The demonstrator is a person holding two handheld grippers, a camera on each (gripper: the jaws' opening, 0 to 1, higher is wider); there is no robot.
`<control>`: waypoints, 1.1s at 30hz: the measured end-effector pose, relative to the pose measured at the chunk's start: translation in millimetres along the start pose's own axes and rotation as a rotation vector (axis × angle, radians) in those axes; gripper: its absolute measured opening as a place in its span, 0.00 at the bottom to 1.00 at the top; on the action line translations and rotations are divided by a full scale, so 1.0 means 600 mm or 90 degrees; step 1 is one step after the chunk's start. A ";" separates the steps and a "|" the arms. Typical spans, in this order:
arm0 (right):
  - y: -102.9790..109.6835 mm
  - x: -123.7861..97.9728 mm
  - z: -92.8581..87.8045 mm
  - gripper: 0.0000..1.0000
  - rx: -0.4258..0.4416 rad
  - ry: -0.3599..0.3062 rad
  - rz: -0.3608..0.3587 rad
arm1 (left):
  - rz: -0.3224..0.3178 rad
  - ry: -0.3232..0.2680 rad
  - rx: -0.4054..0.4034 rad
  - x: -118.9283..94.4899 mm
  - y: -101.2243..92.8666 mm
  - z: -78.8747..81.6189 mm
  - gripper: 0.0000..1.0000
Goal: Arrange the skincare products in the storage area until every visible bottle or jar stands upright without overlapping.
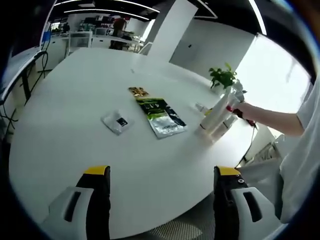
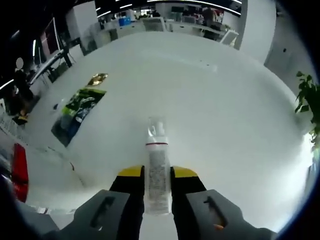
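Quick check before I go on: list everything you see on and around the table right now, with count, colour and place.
Table: one, white, round, under everything.
Green sachet: one, green and silver, flat at mid-table.
Gold sachet: one, gold, flat just beyond the green one.
Small packet: one, clear-grey with a dark label, flat, left of the green sachet.
Bottles: pale; count unclear, clustered near the table's right edge in the left gripper view.
Clear bottle: one, clear with a red band, between the right jaws.
Plant: one, green, at the far right edge.
Left gripper: open, over the near edge.
Right gripper: shut on the clear bottle.
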State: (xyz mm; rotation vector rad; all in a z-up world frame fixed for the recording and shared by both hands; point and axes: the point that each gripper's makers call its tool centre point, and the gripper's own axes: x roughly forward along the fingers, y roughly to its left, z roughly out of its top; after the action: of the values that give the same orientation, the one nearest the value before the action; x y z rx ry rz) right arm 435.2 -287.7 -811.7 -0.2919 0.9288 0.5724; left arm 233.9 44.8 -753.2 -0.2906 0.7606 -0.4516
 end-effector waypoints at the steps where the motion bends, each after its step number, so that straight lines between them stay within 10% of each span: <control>1: -0.001 0.000 0.000 0.19 -0.001 0.000 -0.001 | -0.001 -0.001 0.001 0.000 -0.002 0.001 0.78; 33: 0.018 -0.163 -0.061 0.19 0.087 -0.088 -0.055 | -0.064 -0.040 0.051 -0.024 -0.066 0.033 0.77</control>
State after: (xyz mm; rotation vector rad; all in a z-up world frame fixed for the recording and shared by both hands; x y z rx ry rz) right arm 358.9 -329.0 -752.5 -0.1663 0.8134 0.4419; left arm 227.5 19.3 -714.9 -0.2678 0.6674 -0.5637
